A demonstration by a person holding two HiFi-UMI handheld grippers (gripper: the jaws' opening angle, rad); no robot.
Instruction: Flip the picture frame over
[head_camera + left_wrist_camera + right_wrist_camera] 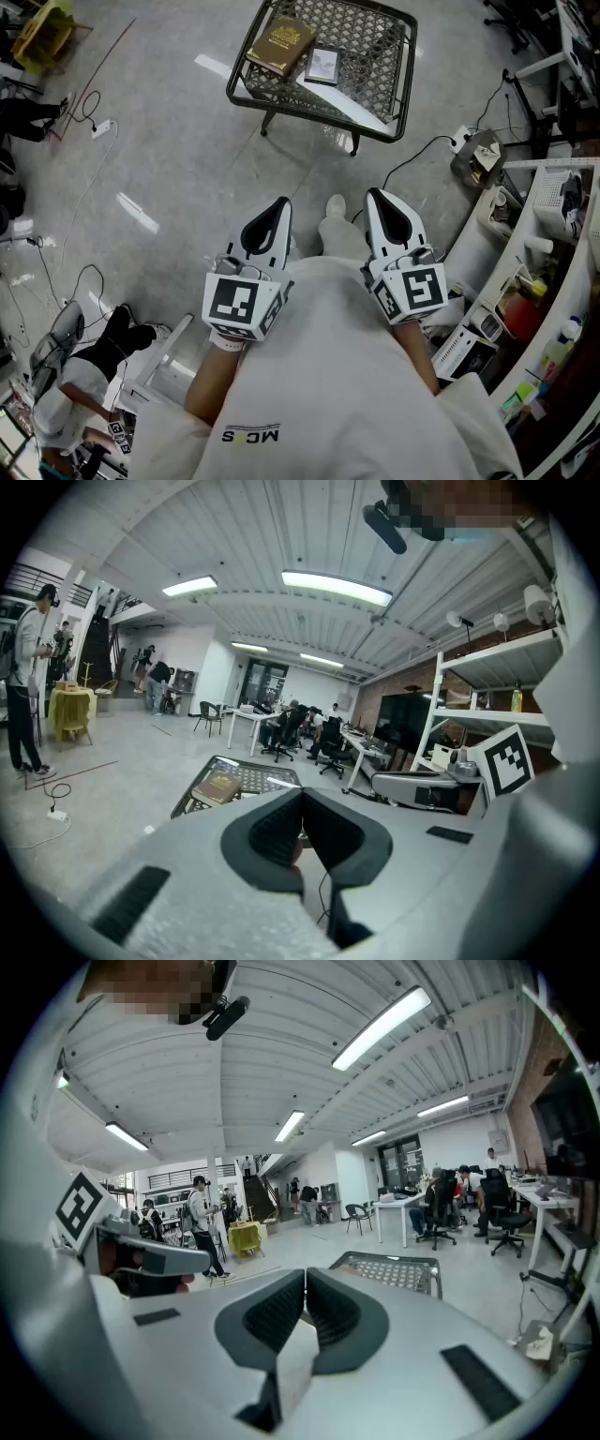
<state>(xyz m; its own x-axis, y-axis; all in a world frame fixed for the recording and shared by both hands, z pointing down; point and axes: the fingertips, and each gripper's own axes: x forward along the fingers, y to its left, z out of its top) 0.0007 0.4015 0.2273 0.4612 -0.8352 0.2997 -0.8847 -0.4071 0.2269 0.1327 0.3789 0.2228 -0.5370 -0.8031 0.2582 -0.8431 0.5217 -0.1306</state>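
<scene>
A small picture frame (323,66) lies flat on the dark wire-mesh table (375,37) at the top of the head view, right beside a brown book (280,44). Both grippers hang close to my body, well short of the table. My left gripper (280,206) is shut with nothing in it, its tips touching. My right gripper (375,198) is likewise shut and empty. In the left gripper view the mesh table (262,778) and the book (217,787) show beyond the shut gripper (302,794). The right gripper view shows the table (398,1271) past the shut gripper (306,1275).
Grey floor lies between me and the table. Cables and a power strip (101,128) trail on the left. A white counter (539,281) crowded with bottles and equipment runs along the right. A person crouches at lower left (66,394). Other people and office chairs stand far off.
</scene>
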